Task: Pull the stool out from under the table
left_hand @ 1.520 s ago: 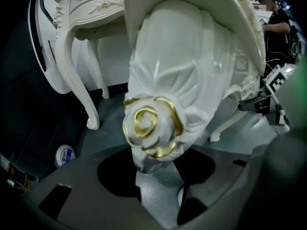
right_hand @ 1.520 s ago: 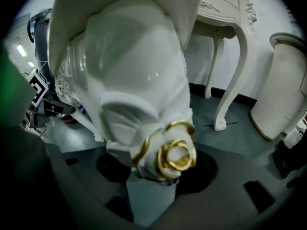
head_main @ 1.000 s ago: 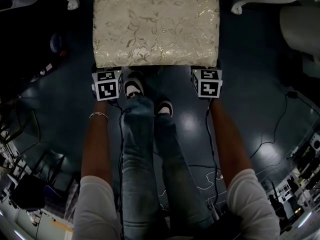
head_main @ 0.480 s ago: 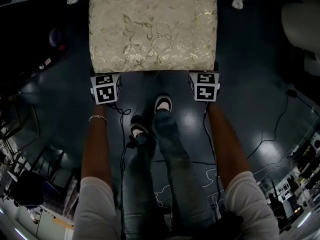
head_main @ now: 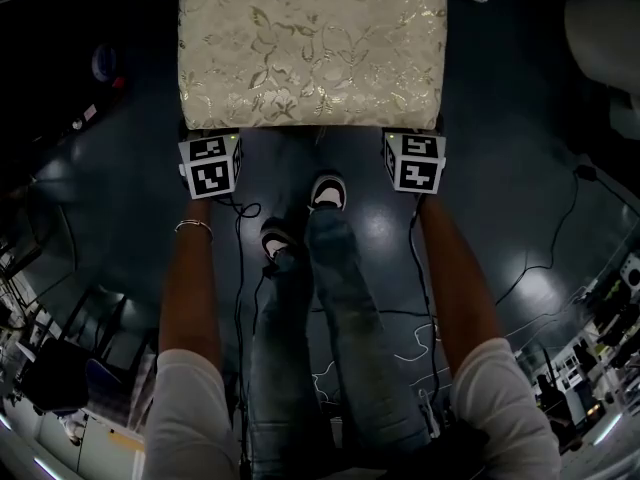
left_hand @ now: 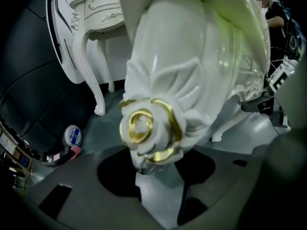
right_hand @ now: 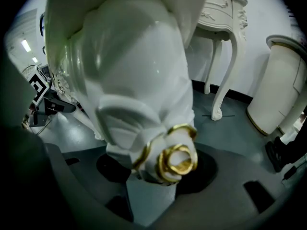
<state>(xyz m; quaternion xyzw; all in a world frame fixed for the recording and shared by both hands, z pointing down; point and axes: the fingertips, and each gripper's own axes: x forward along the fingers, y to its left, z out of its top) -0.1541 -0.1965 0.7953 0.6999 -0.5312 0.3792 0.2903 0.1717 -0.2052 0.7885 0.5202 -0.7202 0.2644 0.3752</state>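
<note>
So we're gripping with both. The left gripper (left_hand: 158,190) is clamping the stool (head_main: 310,48) at its near-left corner, with the jaws spread wide around the glossy white leg just under the gold rose (left_hand: 144,128). The right gripper (right_hand: 148,200) is doing the same at the near-right corner, under its own rose (right_hand: 180,162). The stool is sitting on the dark floor right in front of us, at the top of the head view, with its seat lying between the legs (left_hand: 90,75) of the table (left_hand: 96,6). We're guessing it's mostly out from under there already. What we're worrying about is that the stool's leg is rounded and shiny, so the jaws could be sliding off it if we're tugging hard or lifting. If one side is pulling more than the other, the stool is going to twist and could be clipping one of the table's legs. We're also standing right in the cables (head_main: 240,238) trailing over the floor, so stepping back could be snagging a shoe (head_main: 328,190) or a stool foot on them. Pose-wise, we're holding both arms out straight and roughly parallel, reaching forward and down. The grippers are pitching steeply onto the corners, with the marker cubes (head_main: 210,165) just beside the seat's near edge. There's a bracelet (head_main: 195,230) on the left wrist, and our legs are between the arms with one foot ahead of the other.
</note>
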